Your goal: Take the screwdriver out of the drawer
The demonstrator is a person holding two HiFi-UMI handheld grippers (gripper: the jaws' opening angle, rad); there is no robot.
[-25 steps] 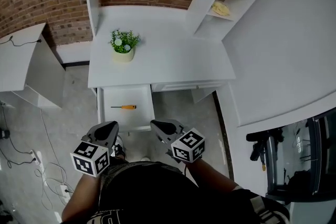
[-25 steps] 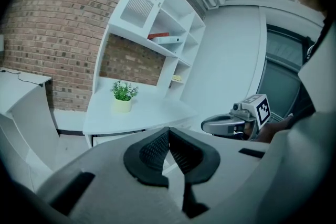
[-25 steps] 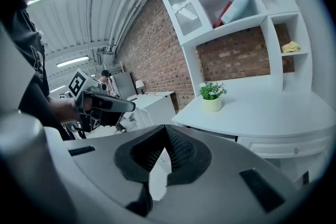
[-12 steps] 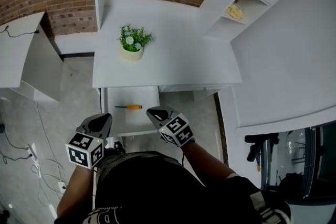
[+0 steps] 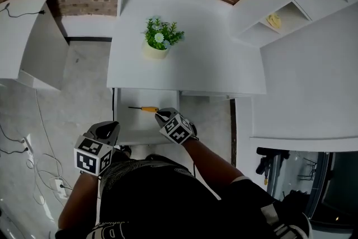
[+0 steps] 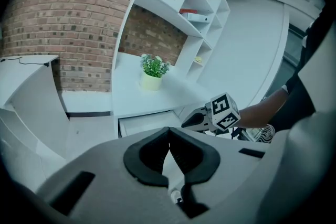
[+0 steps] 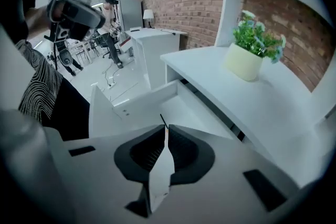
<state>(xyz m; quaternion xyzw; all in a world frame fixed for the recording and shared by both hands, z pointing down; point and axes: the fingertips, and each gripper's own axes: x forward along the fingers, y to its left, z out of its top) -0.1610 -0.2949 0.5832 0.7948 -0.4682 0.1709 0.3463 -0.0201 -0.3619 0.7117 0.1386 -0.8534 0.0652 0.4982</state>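
Observation:
The screwdriver [image 5: 143, 109], orange handle and thin dark shaft, lies flat in the open white drawer [image 5: 146, 134] under the desk. My right gripper [image 5: 159, 115] is over the drawer, jaws shut, tips right at the handle's right end; I cannot tell whether they touch it. In the right gripper view the shaft [image 7: 163, 121] pokes out just past the closed tips of the right gripper [image 7: 165, 131]. My left gripper [image 5: 110, 127] hangs shut and empty to the left of the drawer's front corner. The left gripper view shows its own shut jaws [image 6: 169, 140] and the right gripper [image 6: 185, 124].
A potted plant [image 5: 159, 39] stands on the white desk [image 5: 207, 70] above the drawer. White shelving [image 5: 274, 3] rises at the right, a low white cabinet [image 5: 28, 42] sits at the left, and cables [image 5: 33, 148] lie on the floor.
My right gripper has moved forward over the drawer up to the screwdriver's handle. The left gripper has stayed near the drawer's front left. The screwdriver has not moved.

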